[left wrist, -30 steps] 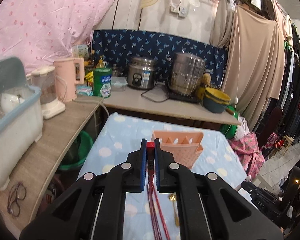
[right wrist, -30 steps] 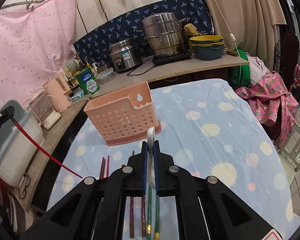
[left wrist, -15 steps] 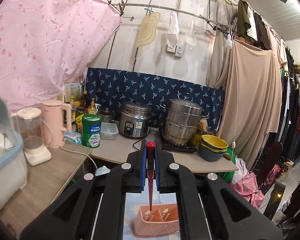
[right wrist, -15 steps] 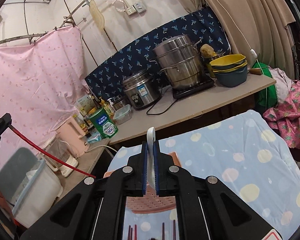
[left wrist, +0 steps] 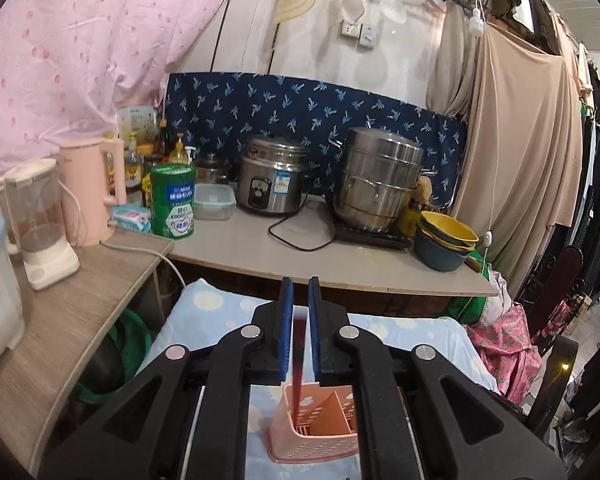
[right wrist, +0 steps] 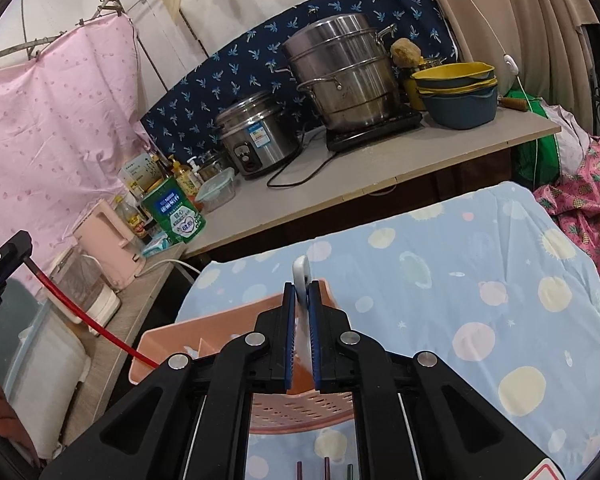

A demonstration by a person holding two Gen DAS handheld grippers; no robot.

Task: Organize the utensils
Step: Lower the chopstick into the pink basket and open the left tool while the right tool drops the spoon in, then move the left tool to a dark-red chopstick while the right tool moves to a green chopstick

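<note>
Chopsticks (left wrist: 298, 364), red and blurred, hang between the blue pads of the left gripper (left wrist: 300, 336), whose jaws look parted a little wider than the sticks; whether the pads grip them at all I cannot tell, since the blur suggests they are sliding. Their tips point down into the pink basket (left wrist: 332, 440), in its left compartment. The sound way to finish is to keep the jaws straight over that slot and let the sticks drop clear before drawing away, so nothing catches the divider or tips the basket.

The right gripper (right wrist: 300, 320) is closed narrow on a white spoon (right wrist: 301, 276), handle end up, hovering above the basket's near wall. It should go down upright into a free slot. More chopsticks (right wrist: 326, 468) lie on the spotted cloth (right wrist: 480, 280) just in front of the basket.
</note>
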